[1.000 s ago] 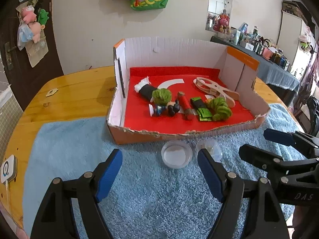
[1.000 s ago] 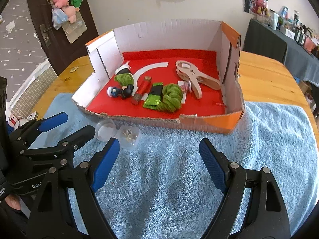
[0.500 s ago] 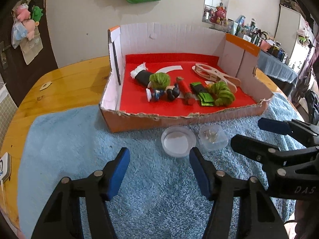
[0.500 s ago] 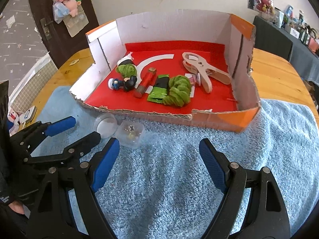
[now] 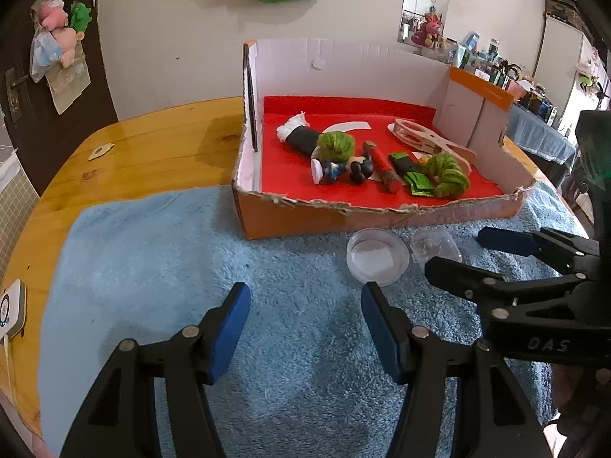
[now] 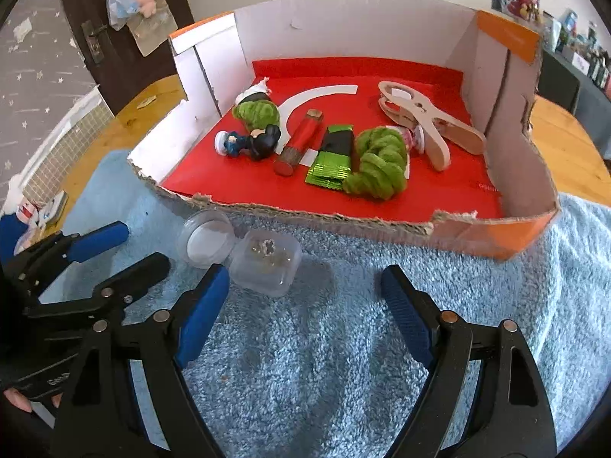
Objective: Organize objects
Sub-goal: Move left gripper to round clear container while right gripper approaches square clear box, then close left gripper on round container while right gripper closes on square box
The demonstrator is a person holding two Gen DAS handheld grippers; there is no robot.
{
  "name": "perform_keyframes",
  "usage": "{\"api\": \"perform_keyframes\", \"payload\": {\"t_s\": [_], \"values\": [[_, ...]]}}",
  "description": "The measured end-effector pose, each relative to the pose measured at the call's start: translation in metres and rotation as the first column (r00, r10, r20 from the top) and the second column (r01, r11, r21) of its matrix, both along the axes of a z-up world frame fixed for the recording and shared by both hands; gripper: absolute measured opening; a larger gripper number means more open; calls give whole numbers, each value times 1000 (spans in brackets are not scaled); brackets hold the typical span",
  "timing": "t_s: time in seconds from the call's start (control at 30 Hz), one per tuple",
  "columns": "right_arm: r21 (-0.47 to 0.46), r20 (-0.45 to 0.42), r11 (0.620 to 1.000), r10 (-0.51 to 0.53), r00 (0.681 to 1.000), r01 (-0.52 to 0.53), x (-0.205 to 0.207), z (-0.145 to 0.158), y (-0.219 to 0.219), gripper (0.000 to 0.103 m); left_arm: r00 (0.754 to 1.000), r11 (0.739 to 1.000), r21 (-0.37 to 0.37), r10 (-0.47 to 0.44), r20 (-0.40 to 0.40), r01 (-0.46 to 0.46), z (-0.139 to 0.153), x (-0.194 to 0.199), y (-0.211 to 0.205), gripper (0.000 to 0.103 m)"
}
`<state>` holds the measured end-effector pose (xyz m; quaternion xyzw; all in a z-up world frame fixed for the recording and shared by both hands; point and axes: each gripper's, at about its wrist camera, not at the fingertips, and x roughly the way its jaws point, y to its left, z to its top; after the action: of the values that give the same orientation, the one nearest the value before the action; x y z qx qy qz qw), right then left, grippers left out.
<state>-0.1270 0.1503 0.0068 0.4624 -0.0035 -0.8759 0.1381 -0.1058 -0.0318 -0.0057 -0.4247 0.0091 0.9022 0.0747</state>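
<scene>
A clear round lid (image 5: 377,261) (image 6: 206,237) and a small clear box of trinkets (image 6: 267,262) (image 5: 435,246) lie on the blue towel (image 5: 160,252), just in front of an open cardboard box (image 5: 382,219) (image 6: 492,234) with a red floor. Inside lie green yarn bundles (image 6: 378,162), a red tube (image 6: 299,141), a green wrapper (image 6: 331,158), a small figure (image 6: 248,143) and a wooden clamp (image 6: 427,126). My left gripper (image 5: 305,328) is open and empty, just short of the lid. My right gripper (image 6: 305,305) is open and empty, its left finger beside the clear box.
The towel covers a round wooden table (image 5: 152,141). A white device (image 5: 9,311) lies at the table's left edge. A dark door with hanging plush toys (image 5: 57,38) and a wall stand behind. A cluttered side table (image 5: 534,114) is at the far right.
Both grippers have moved forward, closer to the lid, the clear box and the cardboard box. The left gripper has shifted left of the lid. Both stay open.
</scene>
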Motion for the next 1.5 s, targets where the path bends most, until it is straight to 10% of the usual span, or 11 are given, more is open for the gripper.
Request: {"api": "perform_keyframes", "payload": {"t_s": [0.23, 0.8, 1.5], "values": [[86, -45, 995, -37, 998, 41, 3, -1, 3, 81, 998, 998, -10, -58, -14, 58, 1, 1, 16, 62], [65, -48, 998, 12, 999, -9, -1, 0, -1, 40, 989, 989, -17, -147, -16, 146, -6, -11, 31, 53], [-10, -18, 1000, -6, 1000, 6, 9, 7, 17, 40, 990, 990, -2, -143, 5, 143, -4, -16, 38, 42]]}}
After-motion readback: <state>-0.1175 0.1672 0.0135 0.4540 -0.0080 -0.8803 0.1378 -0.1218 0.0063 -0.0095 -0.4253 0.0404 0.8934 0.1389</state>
